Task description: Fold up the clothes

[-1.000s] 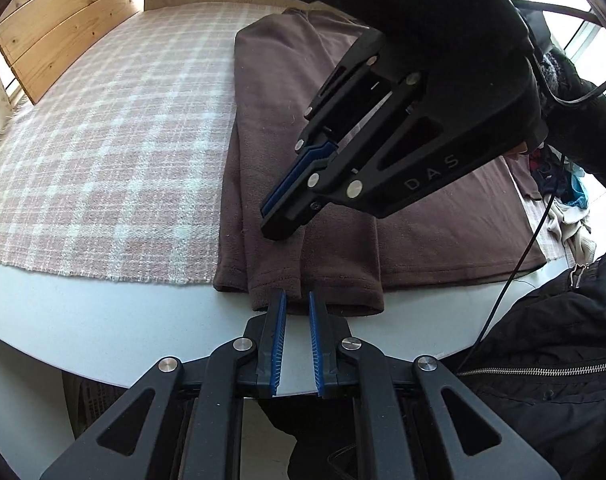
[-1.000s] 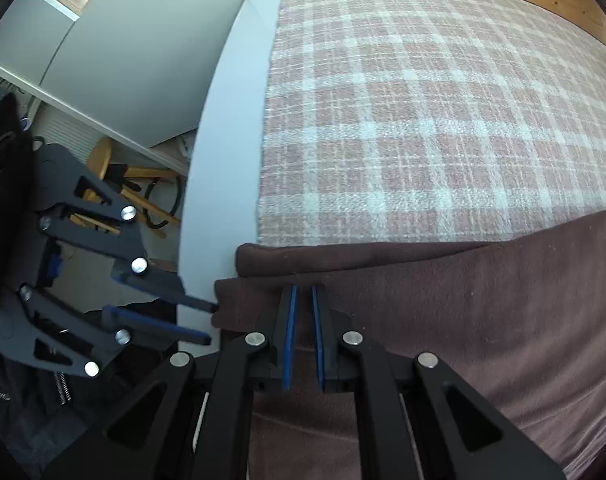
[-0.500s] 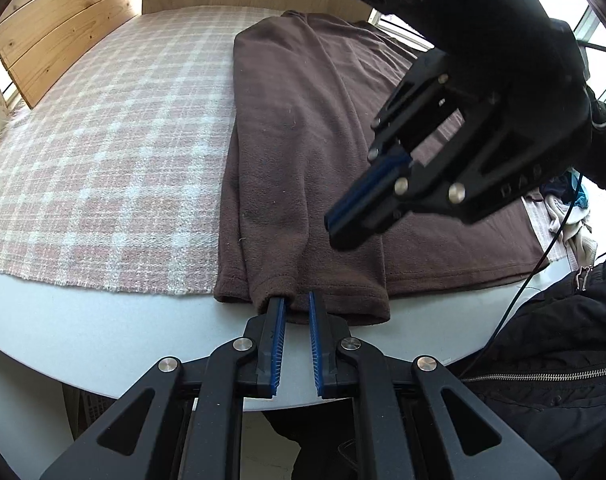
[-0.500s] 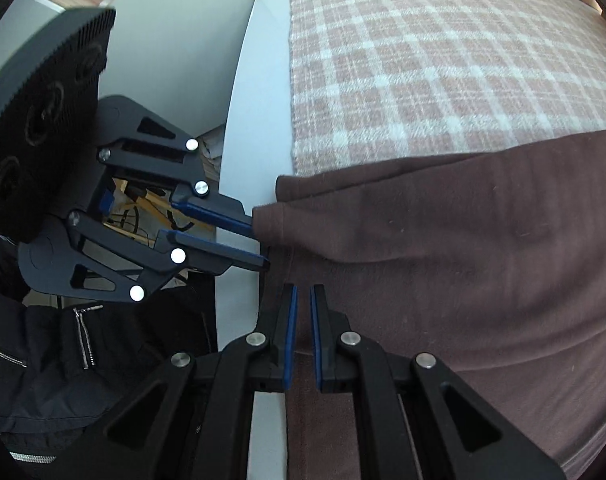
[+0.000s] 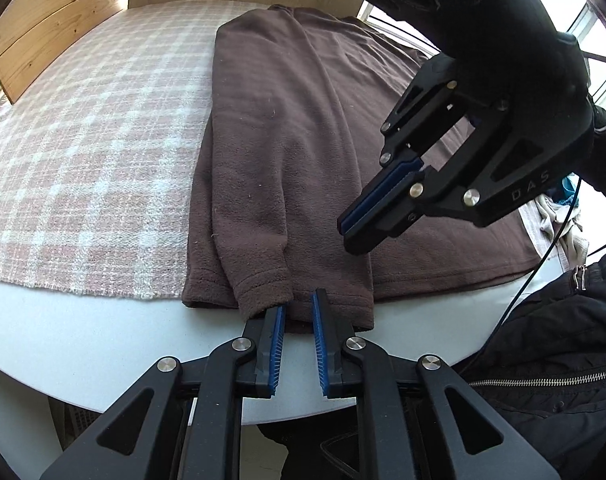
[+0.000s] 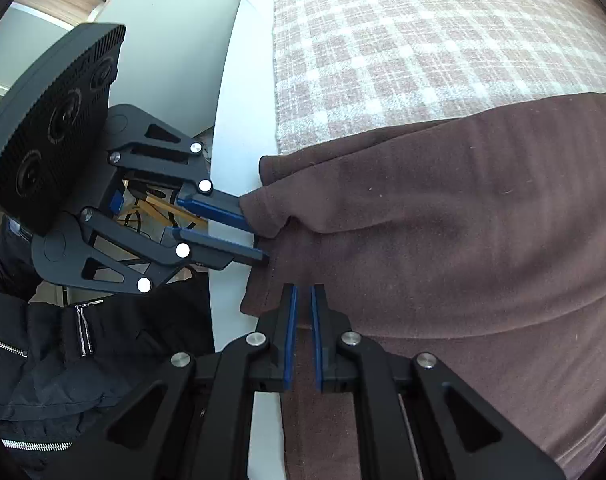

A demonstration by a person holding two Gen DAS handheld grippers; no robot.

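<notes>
A brown fleece sweater point(image 5: 287, 140) point(image 6: 443, 220) lies flat on a plaid blanket point(image 5: 83, 140), its hem hanging over onto the white table point(image 5: 83, 340). One sleeve is folded along the body, and its cuff point(image 5: 263, 284) point(image 6: 263, 216) rests at the hem. My left gripper point(image 5: 299, 300) point(image 6: 257, 240) is at that hem with its jaws opening; one finger touches the cuff, and the pads press on nothing. My right gripper point(image 5: 351, 236) point(image 6: 301, 292) hovers just over the sweater near the hem, shut and holding nothing.
A person's black zipped jacket point(image 5: 543, 340) point(image 6: 43, 360) is close to the table's rounded edge. A cable point(image 5: 535, 276) hangs by it. Loose clothes point(image 5: 559, 216) lie off to the right. Wooden panelling point(image 5: 43, 20) backs the table.
My left gripper slid forward to the hem beside the cuff and its jaws parted a little. My right gripper swung across the sweater toward the right and stayed shut.
</notes>
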